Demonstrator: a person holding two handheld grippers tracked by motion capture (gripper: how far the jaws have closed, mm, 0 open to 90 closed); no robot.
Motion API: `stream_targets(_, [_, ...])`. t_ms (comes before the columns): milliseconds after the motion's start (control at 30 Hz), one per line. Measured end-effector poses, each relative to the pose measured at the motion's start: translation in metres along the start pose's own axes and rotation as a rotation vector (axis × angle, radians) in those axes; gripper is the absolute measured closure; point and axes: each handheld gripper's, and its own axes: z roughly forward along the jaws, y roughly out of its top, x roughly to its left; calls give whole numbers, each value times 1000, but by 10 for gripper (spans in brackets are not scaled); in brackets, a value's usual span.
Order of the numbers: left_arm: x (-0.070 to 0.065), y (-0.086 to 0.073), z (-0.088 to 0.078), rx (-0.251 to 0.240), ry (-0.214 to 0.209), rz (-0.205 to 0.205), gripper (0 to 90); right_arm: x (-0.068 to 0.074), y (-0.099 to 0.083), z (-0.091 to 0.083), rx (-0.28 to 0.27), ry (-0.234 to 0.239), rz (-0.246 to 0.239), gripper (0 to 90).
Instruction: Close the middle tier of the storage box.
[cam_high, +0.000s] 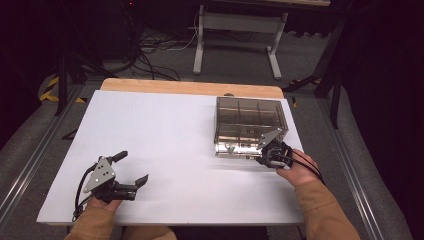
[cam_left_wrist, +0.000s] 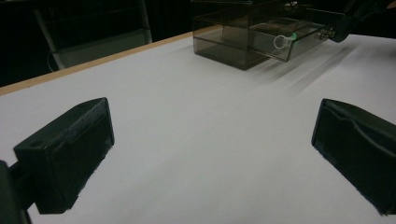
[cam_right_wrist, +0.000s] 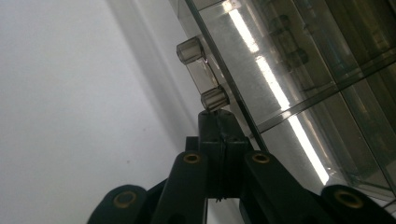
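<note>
On the white counter (cam_high: 165, 130), my two tools work apart from one another around a smoke-tinted clear drawer box (cam_high: 250, 122) that stands toward the far right of the surface. My right tool (cam_high: 267, 152) sits at the near front face of the box, its jaws pressed together with no gap between them; in the right gripper view the closed tips (cam_right_wrist: 215, 122) lie just below a small clear handle (cam_right_wrist: 201, 74) on the box front, touching or nearly touching its lower post, and I cannot tell whether anything is pinched between them. My left tool (cam_high: 131, 170) rests well away from the box, toward the near left of the counter, jaws spread wide and holding nothing; in the left gripper view bare white counter lies between its two black pads (cam_left_wrist: 70, 154). From that same view the box (cam_left_wrist: 252, 37) shows one low drawer standing out from its front, a pale ring pull (cam_left_wrist: 281, 42) on its face, my right tool (cam_left_wrist: 348, 21) at its side.
</note>
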Motion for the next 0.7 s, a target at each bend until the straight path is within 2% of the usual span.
stream_targets(233, [0,0,0,0,0,0,2,-1,2,0,-10,-30,-3,900])
stream_targets(700, [0,0,0,4,4,2,2,-13,3,1,-49,-91,50,900])
